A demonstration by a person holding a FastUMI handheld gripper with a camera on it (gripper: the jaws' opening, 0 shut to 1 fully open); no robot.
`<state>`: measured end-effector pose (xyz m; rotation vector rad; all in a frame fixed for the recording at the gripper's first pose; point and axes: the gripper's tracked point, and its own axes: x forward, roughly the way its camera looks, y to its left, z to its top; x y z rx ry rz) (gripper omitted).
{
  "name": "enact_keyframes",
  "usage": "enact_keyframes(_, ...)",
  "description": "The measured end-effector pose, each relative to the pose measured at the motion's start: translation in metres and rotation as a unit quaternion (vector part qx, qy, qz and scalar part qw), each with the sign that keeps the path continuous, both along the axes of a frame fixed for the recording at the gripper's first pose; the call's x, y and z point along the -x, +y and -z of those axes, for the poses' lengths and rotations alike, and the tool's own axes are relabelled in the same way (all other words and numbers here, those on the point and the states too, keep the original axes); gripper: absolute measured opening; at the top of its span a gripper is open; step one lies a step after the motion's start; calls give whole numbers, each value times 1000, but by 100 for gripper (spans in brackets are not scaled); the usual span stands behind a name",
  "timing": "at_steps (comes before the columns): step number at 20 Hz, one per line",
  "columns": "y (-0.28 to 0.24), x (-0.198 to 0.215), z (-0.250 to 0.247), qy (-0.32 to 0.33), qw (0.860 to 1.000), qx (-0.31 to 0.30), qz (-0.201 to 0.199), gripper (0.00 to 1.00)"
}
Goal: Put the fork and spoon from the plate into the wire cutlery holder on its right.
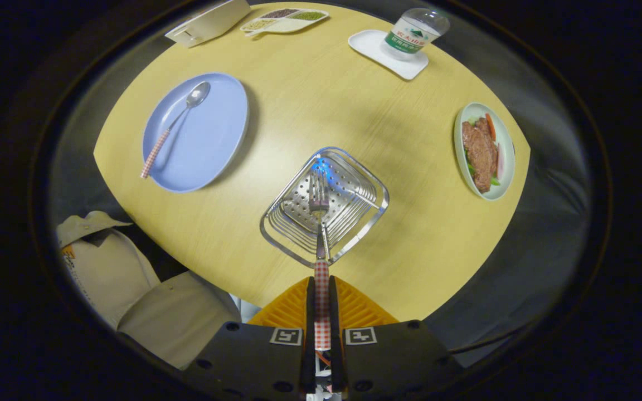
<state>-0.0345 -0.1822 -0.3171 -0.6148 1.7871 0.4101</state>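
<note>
The tool (321,312) is clamped on the fork (319,223) by its checked handle, tines pointing down over the wire holder (354,223) for dropping in, while the spoon (173,125) waits on the blue plate (215,133).

Gripper (321,312): dark matte housing in two blocks, round screw holes along top edges and lower faces, one square black-and-white fiducial tag per block next to the centre slot. Ribbed wedge-shaped fingers (354,306) ahead of housing. Person: beige/khaki collared shirt (131,289), small orange mark near collar.
</note>
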Motion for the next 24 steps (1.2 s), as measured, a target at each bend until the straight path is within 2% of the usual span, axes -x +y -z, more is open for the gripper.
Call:
enact_keyframes(4, 3, -3, 5, 5, 1000, 3, -8, 14)
enact_keyframes(6, 5, -5, 6, 3, 1000, 0, 6, 14)
enact_keyframes(8, 8, -7, 6, -1, 1000, -8, 19, 20)
enact_keyframes(11, 8, -9, 4, -19, 999, -12, 24, 20)
enact_keyframes(15, 18, -21, -5, -82, 993, -50, 64, 59)
enact_keyframes(19, 29, -35, -25, -184, 974, -83, 100, 99)
enact_keyframes(22, 50, -33, -43, -251, 951, -130, 123, 99)
enact_keyframes(24, 59, -38, -59, -309, 930, -151, 126, 99)
